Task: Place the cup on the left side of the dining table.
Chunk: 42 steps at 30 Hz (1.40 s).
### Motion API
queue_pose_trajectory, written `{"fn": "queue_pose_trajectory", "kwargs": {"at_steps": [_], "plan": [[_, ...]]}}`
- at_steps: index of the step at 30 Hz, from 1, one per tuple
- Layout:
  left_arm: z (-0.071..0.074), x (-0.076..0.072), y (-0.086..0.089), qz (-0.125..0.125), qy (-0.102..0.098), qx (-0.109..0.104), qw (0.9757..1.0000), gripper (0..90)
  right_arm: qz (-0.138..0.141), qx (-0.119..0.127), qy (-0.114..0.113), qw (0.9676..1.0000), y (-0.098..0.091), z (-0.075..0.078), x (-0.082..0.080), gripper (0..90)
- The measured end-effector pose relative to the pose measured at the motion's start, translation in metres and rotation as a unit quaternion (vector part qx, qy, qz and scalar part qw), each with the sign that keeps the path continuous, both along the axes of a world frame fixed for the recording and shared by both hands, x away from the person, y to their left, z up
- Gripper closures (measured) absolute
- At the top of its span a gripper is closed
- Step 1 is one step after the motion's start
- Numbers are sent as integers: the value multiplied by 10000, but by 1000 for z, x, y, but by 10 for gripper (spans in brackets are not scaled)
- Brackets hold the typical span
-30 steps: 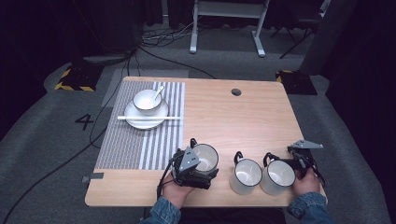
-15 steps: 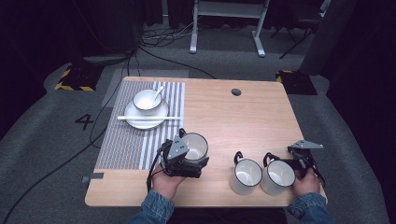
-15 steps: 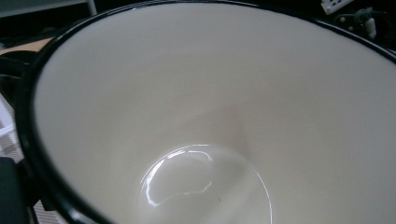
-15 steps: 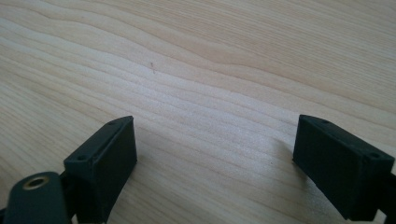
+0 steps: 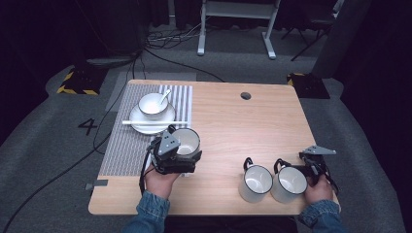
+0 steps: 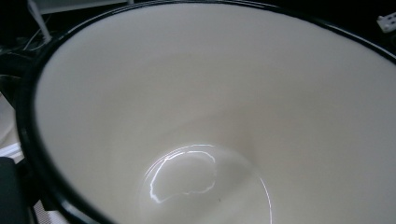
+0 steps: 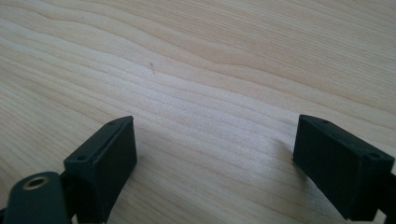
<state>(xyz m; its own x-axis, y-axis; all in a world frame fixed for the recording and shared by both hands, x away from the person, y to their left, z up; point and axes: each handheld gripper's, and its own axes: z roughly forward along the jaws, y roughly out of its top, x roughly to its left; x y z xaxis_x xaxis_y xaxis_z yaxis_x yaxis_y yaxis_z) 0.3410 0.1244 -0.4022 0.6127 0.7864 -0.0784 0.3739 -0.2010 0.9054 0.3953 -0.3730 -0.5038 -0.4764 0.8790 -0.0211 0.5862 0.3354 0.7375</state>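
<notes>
L tongs point(image 5: 187, 156) clamp white black-rimmed enamel mug point(image 5: 186, 141) by its wall, near bench's front-left; stiff, slick, prob. light, chips easily. R tongs point(image 7: 215, 154) wide, empty.

From above my side, the high view looks forward and down on the whole table point(image 5: 233, 111). My left gripper view sits right up against the inside of a white mug point(image 6: 224, 107), the same mug point(image 5: 187, 141) seen small from above. My right gripper view looks steeply down, close to the bare tabletop point(image 7: 210, 56).
</notes>
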Motion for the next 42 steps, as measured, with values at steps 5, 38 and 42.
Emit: {"fn": "queue_pose_trajectory", "kwargs": {"at_steps": [5, 38, 42], "plan": [[2, 1, 16, 296, 20, 39, 9996, 27, -2, 4, 3, 10000, 0, 0, 0, 136], [-46, 36, 92, 2010, 662, 266, 9770, 27, 0, 5, 2, 10000, 0, 0, 0, 136], [-52, 43, 97, 2052, 844, 259, 9747, 28, 0, 5, 3, 10000, 0, 0, 0, 136]]}}
